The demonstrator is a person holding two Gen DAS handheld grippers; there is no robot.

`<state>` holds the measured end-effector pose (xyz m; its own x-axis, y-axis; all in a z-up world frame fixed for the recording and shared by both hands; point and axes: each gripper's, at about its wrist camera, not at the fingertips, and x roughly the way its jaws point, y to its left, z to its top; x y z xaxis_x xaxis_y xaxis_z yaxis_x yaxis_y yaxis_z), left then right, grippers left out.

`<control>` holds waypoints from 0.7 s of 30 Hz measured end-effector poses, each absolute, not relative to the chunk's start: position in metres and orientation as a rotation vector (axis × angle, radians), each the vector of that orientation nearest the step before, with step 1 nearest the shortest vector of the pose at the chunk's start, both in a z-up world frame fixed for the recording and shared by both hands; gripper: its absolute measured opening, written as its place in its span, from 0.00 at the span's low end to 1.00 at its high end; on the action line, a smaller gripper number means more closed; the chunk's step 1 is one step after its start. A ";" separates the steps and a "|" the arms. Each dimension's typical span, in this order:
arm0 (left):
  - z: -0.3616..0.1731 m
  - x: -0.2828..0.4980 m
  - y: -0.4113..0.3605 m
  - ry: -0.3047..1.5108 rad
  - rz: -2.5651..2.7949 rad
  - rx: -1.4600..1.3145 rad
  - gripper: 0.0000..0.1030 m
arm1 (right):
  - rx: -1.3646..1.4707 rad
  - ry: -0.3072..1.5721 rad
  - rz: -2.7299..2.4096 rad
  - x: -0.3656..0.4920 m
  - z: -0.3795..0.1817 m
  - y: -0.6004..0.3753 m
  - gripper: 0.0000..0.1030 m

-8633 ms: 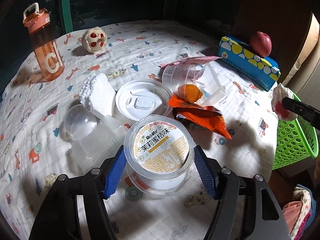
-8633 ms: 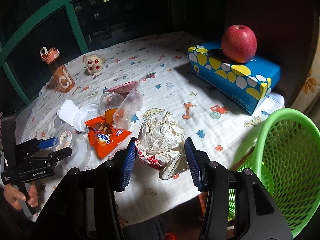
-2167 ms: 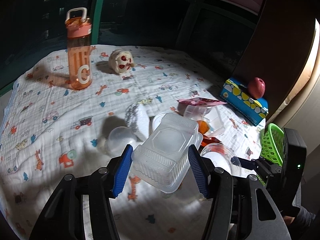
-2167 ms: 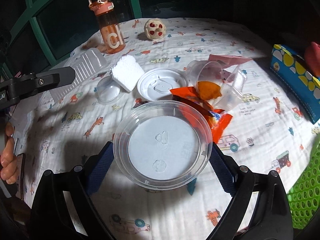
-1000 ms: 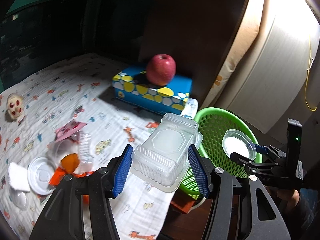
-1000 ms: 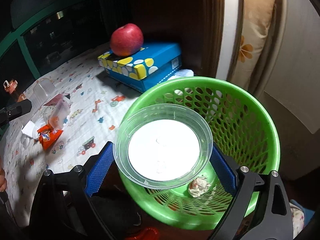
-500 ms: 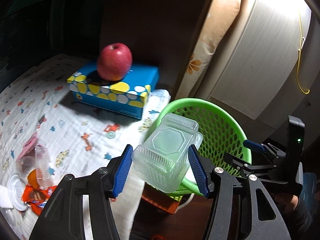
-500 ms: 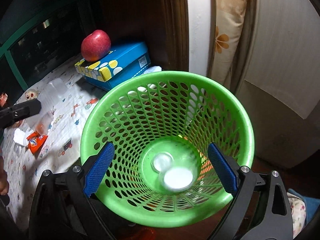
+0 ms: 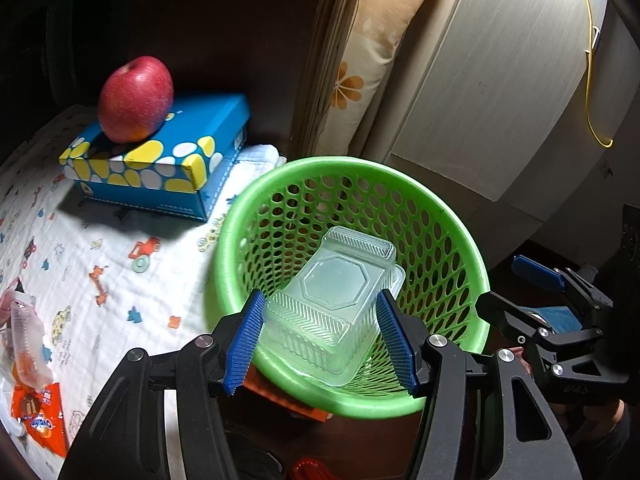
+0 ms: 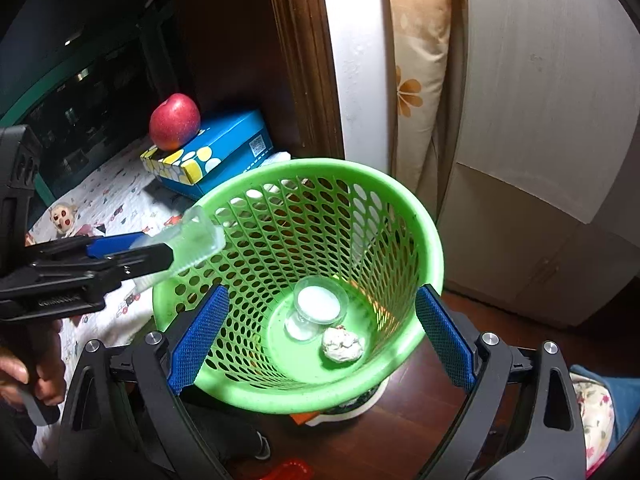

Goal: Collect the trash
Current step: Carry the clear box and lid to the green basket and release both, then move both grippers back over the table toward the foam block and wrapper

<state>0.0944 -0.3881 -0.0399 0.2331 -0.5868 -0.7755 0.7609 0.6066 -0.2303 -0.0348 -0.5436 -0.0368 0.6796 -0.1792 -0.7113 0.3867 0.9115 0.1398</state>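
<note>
Left wrist view: the left gripper (image 9: pixel 320 336) clamps a clear plastic clamshell container (image 9: pixel 332 304) between its blue pads, partly closed on its sides, above the near rim of a green mesh basket (image 9: pixel 460 232). A red apple (image 9: pixel 136 98) sits on a blue spotted tissue box (image 9: pixel 168 168) on the cartoon-print cloth (image 9: pixel 100 248). An orange snack wrapper (image 9: pixel 40 420) lies at the lower left.

Right wrist view: the right gripper (image 10: pixel 320 332) is spread wide and empty over the basket (image 10: pixel 420 216). At the basket's bottom lie a round clear lid (image 10: pixel 320 304) and a crumpled paper ball (image 10: pixel 343 344), touching. The container (image 10: pixel 196 240) reaches over the basket's left rim.
</note>
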 end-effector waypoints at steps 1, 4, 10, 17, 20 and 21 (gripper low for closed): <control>-0.041 0.094 -0.390 0.963 -0.938 0.211 0.54 | 0.292 0.760 -0.323 -0.036 -0.036 -0.544 0.90; -0.044 0.092 -0.390 0.968 -0.936 0.208 0.67 | 0.293 0.757 -0.322 -0.037 -0.035 -0.545 0.90; -0.041 0.094 -0.375 0.955 -0.924 0.185 0.68 | 0.294 0.753 -0.308 -0.035 -0.034 -0.540 0.90; -0.030 0.101 -0.332 0.918 -0.843 0.169 0.68 | 0.274 0.746 -0.252 -0.023 -0.028 -0.518 0.90; -0.027 0.106 -0.308 0.909 -0.781 0.169 0.68 | 0.264 0.746 -0.220 -0.014 -0.026 -0.505 0.90; -0.027 0.108 -0.298 0.904 -0.758 0.166 0.68 | 0.261 0.746 -0.208 -0.011 -0.025 -0.501 0.90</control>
<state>0.1081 -0.2978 -0.0269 0.3827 -0.5243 -0.7607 0.6571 0.7332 -0.1747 -0.0109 -0.5006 -0.0251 0.7161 -0.0934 -0.6917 0.2778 0.9473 0.1597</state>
